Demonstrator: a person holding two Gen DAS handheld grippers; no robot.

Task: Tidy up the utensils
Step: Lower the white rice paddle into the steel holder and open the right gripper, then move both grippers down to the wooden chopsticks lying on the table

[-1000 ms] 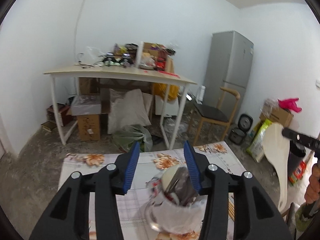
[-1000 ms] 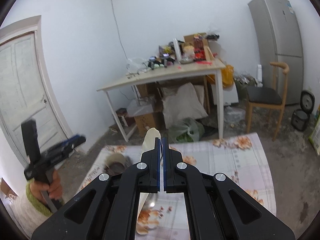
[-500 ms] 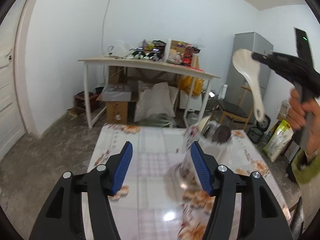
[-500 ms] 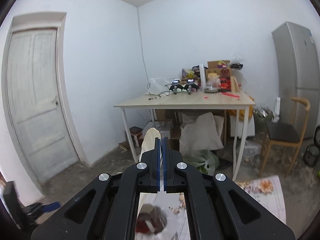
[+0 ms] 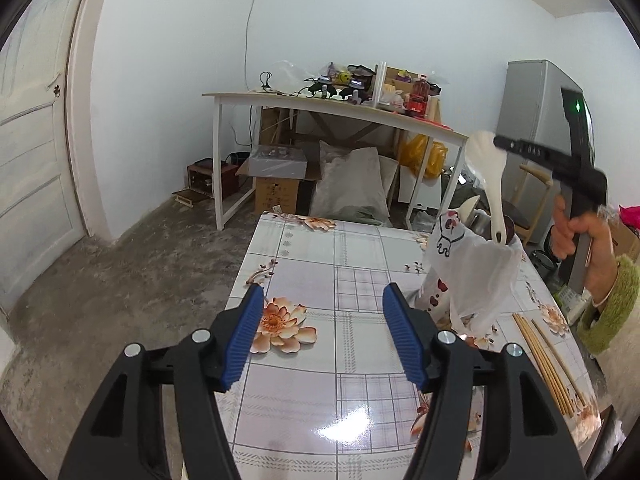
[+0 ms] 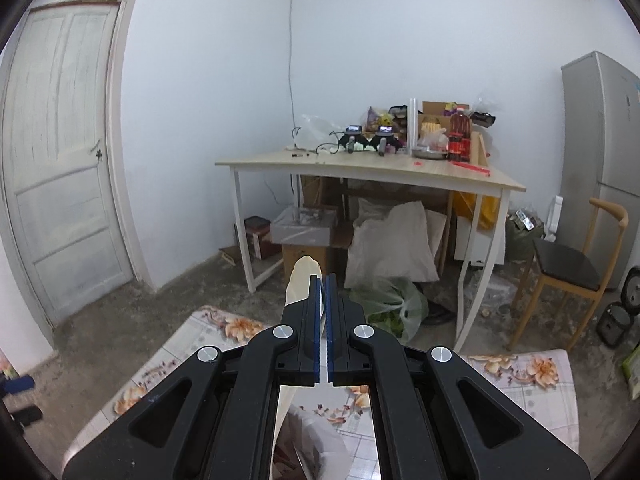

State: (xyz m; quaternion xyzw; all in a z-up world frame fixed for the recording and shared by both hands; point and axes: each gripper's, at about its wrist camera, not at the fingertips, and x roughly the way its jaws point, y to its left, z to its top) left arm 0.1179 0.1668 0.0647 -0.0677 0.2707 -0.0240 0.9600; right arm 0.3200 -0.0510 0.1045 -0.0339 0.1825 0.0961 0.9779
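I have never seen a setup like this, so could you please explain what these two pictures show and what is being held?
There is no robot: a person holds a two-finger gripper in each hand, with a camera on each looking along its fingers. The left view shows the left gripper open and empty over a floral table. On it are a white bag with utensils inside and some chopsticks. The right gripper, seen there from outside, is shut on a white rice paddle, handle down at the bag's mouth. The right view looks along that gripper.

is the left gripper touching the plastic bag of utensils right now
Apart. The left wrist view shows the left gripper open over bare tablecloth, with the plastic bag standing off to its right, outside the fingers.
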